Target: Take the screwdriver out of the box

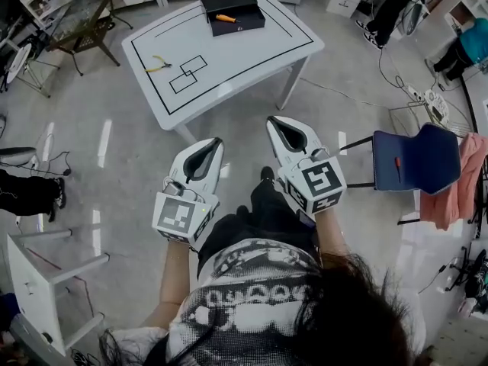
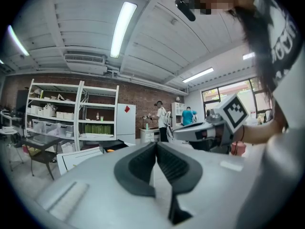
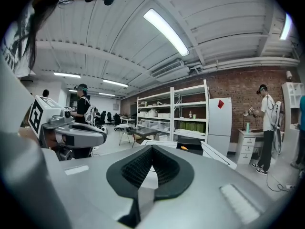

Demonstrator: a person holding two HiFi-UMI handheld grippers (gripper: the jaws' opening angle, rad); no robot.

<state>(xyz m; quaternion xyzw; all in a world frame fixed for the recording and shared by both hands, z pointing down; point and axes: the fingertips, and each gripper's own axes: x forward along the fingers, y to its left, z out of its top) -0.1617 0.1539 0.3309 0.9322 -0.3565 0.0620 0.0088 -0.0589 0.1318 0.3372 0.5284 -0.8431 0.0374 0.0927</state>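
An orange-handled screwdriver (image 1: pixel 225 19) lies in an open black box (image 1: pixel 232 10) at the far end of a white table (image 1: pixel 229 67). I stand well short of the table, holding both grippers in front of me and apart from the box. The left gripper (image 1: pixel 216 142) and right gripper (image 1: pixel 271 120) are both shut with nothing between their pads. In the left gripper view the left gripper (image 2: pixel 156 144) points toward the box (image 2: pixel 97 147). The right gripper (image 3: pixel 152 147) faces the box (image 3: pixel 189 144), where the screwdriver (image 3: pixel 183 148) shows as an orange speck.
Yellow pliers (image 1: pixel 158 65) lie on the table's left side beside black outlined squares (image 1: pixel 187 73). A blue chair (image 1: pixel 415 158) stands to my right with a pink cloth (image 1: pixel 457 193) beyond it. A white frame (image 1: pixel 38 280) is at lower left. Shelves (image 3: pixel 171 111) and people stand behind the table.
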